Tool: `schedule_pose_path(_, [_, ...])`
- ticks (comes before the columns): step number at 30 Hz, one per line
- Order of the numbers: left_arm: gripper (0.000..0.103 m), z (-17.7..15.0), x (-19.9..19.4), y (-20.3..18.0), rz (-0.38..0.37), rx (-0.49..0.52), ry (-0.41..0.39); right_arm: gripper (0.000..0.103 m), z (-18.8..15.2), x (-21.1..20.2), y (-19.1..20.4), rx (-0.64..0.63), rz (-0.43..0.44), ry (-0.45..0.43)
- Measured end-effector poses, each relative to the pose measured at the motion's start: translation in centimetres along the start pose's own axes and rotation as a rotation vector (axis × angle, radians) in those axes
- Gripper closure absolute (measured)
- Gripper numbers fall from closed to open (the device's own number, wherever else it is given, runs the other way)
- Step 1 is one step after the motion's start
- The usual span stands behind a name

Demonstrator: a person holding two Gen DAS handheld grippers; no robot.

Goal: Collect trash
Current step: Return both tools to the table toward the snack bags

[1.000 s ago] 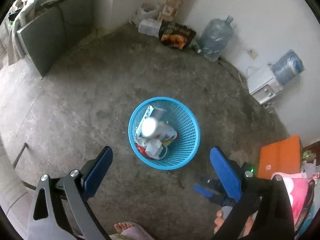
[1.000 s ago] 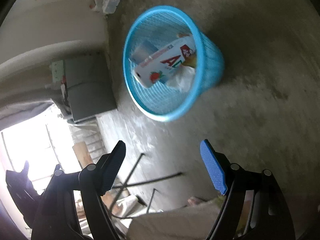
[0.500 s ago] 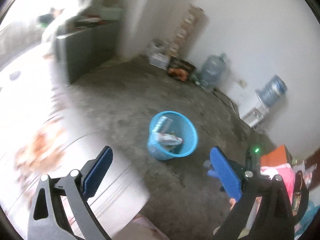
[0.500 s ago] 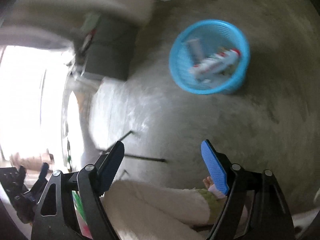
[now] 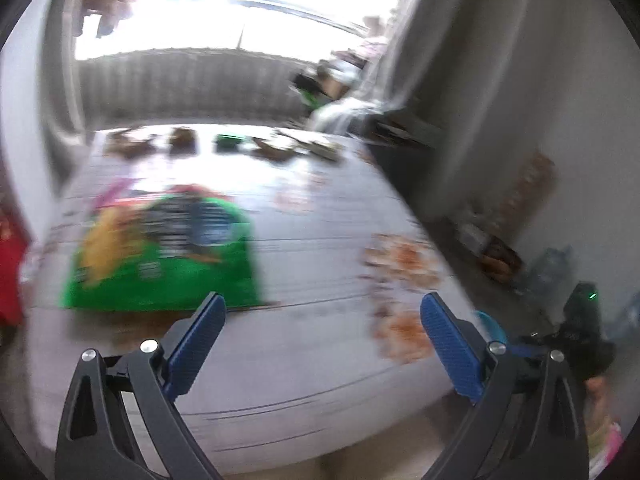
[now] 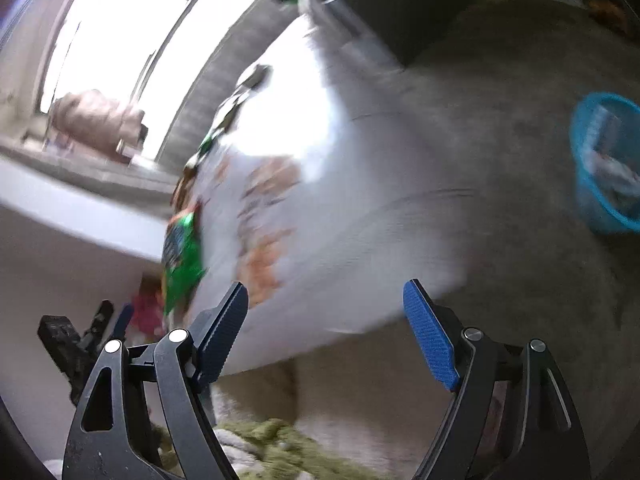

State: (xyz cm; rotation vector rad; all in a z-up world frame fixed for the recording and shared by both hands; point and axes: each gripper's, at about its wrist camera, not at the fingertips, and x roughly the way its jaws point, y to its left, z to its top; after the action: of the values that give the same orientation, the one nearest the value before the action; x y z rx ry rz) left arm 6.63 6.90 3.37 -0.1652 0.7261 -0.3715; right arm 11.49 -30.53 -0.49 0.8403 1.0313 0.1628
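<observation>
Both grippers' jaws apart, nothing btwn; green snack bag [image 5: 160, 252] on table [image 5: 320, 360], just beyond left gripper [image 5: 320, 344].

The left gripper [image 5: 322, 320] points forward and somewhat downward, its blue-padded fingers [image 5: 196, 344] spread wide with nothing between them. The right gripper [image 6: 326, 312] is tilted downward too, jaws standing wide apart and empty, fingers [image 6: 430, 338] clear of any contact.

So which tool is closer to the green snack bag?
Left. The left tool hangs just in front of the green snack bag on the table; the right tool sits farther off toward the table's other side.
</observation>
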Motion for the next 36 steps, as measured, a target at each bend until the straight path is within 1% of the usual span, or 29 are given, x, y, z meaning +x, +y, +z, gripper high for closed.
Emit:
schedule_pose_path(4, [0.007,-0.9,-1.2,4.4,0.059,-0.068,-0.046,0.027,1.1,3.3,4.0,-0.07,0.062,0.078])
schedule_pose_path(9, [0.007,-0.6,-2.2,8.9,0.078,-0.168,-0.116,0.027,1.5,7.2,10.2,-0.154,0.13,0.182])
schedule_pose_path(11, [0.008,-0.2,-2.4,10.9,0.085,-0.203,-0.13,0.027,2.0,9.2,12.9,-0.179,0.15,0.221])
schedule_pose_path(12, [0.008,-0.1,-2.3,11.8,0.088,-0.218,-0.134,0.027,2.1,9.8,13.6,-0.185,0.157,0.232])
schedule_pose_path(14, [0.018,0.7,-1.9,14.1,0.11,-0.258,-0.134,0.027,2.2,11.5,15.3,-0.207,0.165,0.263])
schedule_pose_path(15, [0.019,1.5,-1.6,15.3,0.116,-0.275,-0.135,0.027,2.3,12.1,15.9,-0.216,0.161,0.276])
schedule_pose_path(17, [0.027,2.9,-0.8,16.9,0.126,-0.286,-0.127,0.027,2.0,13.6,17.3,-0.237,0.169,0.315])
schedule_pose_path(18, [0.028,3.7,-0.4,17.6,0.128,-0.284,-0.122,0.027,1.7,13.9,17.7,-0.248,0.178,0.333])
schedule_pose_path(19, [0.028,4.9,0.4,18.4,0.127,-0.276,-0.103,0.027,1.3,14.4,18.2,-0.26,0.188,0.352])
schedule_pose_path(21, [0.037,6.7,2.0,19.6,0.115,-0.27,-0.076,0.027,0.5,15.6,19.2,-0.279,0.202,0.404])
schedule_pose_path(22, [0.045,7.6,3.0,20.3,0.117,-0.265,-0.064,0.027,0.0,16.0,19.5,-0.284,0.2,0.425])
schedule_pose_path(24, [0.049,9.2,5.1,21.0,0.117,-0.23,-0.028,0.027,-0.8,17.3,20.3,-0.294,0.195,0.465])
schedule_pose_path(25, [0.052,10.0,6.8,21.2,0.116,-0.211,-0.004,0.027,-1.1,17.6,20.5,-0.295,0.198,0.48])
schedule_pose_path(27, [0.054,10.6,9.5,21.5,0.099,-0.181,0.065,0.027,-1.5,18.2,20.7,-0.292,0.204,0.504])
schedule_pose_path(29, [0.062,10.6,11.6,21.8,0.108,-0.179,0.129,0.027,-1.7,18.5,20.6,-0.286,0.196,0.512])
schedule_pose_path(30, [0.063,10.2,12.6,21.8,0.107,-0.19,0.183,0.027,-1.7,18.6,20.5,-0.28,0.191,0.513])
schedule_pose_path(31, [0.064,9.8,13.0,21.8,0.105,-0.203,0.208,0.027,-1.6,18.6,20.3,-0.275,0.189,0.512])
schedule_pose_path(32, [0.064,9.1,13.0,21.7,0.098,-0.221,0.223,0.027,-1.4,18.8,20.1,-0.268,0.188,0.506])
schedule_pose_path(35, [0.064,7.1,11.8,20.8,0.02,-0.267,0.238,0.027,-0.9,18.2,19.0,-0.241,0.184,0.493])
schedule_pose_path(36, [0.064,6.4,11.5,20.5,0.013,-0.28,0.243,0.027,-0.8,18.2,18.7,-0.232,0.179,0.491])
